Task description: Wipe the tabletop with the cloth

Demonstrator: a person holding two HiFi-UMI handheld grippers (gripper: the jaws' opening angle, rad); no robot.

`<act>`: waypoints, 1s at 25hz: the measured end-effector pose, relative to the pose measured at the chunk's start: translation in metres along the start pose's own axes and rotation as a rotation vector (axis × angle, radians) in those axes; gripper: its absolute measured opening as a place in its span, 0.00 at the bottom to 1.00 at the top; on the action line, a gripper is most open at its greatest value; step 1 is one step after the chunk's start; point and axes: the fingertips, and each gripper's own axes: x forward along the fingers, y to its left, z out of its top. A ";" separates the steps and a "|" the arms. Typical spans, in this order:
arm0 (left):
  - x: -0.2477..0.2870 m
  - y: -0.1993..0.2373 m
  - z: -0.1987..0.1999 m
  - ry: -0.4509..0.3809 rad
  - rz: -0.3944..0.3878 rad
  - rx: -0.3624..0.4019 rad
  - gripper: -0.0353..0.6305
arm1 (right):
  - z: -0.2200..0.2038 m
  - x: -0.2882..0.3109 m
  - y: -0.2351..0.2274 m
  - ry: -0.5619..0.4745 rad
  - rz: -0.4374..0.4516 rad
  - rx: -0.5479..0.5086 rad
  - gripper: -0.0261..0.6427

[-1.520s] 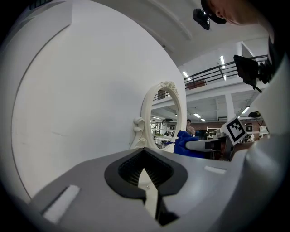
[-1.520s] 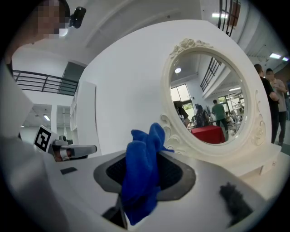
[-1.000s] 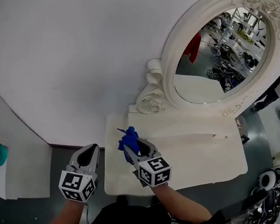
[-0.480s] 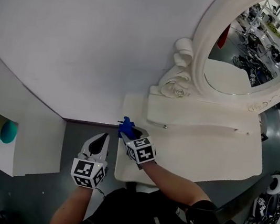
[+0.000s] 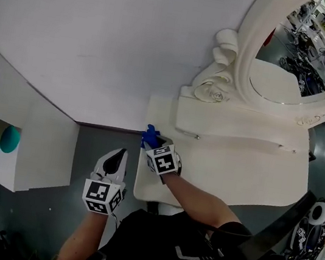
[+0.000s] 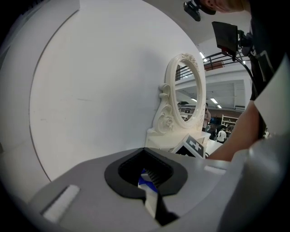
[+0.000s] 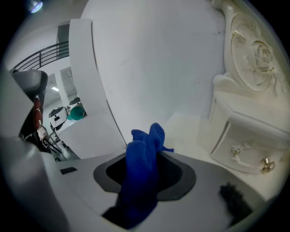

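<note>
Closest in, the left gripper [image 5: 118,157] hangs over the floor just off the surface's [image 5: 247,177] left edge. Its own view shows its jaws closed together with nothing gripped, so it seems to have no part in the work at present.

Just beyond it, the right gripper [image 5: 154,143] is clamped on the blue cloth [image 5: 149,136], which bunches up past the jaw tips and also trails back down between them. The cloth sits at the far left of the surface, near its edge. Whether it is pressed onto the top or held a little above it cannot be told from these views.

Further out lies the pale top itself, bare from the cloth's spot across to the right end. No streak or damp patch marks off a wiped part from an unwiped one, so progress cannot be read directly. Judging by position alone, the cloth is at one end, and the wide stretch to the right would be left to cover.

At the back stand a low drawer unit [image 5: 236,129], the ornate oval mirror [image 5: 305,51] and the white wall [image 5: 104,36].
</note>
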 end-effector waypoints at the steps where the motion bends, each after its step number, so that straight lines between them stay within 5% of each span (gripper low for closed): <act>1: 0.001 -0.002 0.000 0.000 0.001 -0.003 0.06 | -0.001 -0.001 -0.002 0.003 0.000 -0.004 0.28; 25: 0.048 -0.092 0.021 0.008 -0.088 0.048 0.06 | -0.043 -0.066 -0.096 0.020 -0.075 0.106 0.28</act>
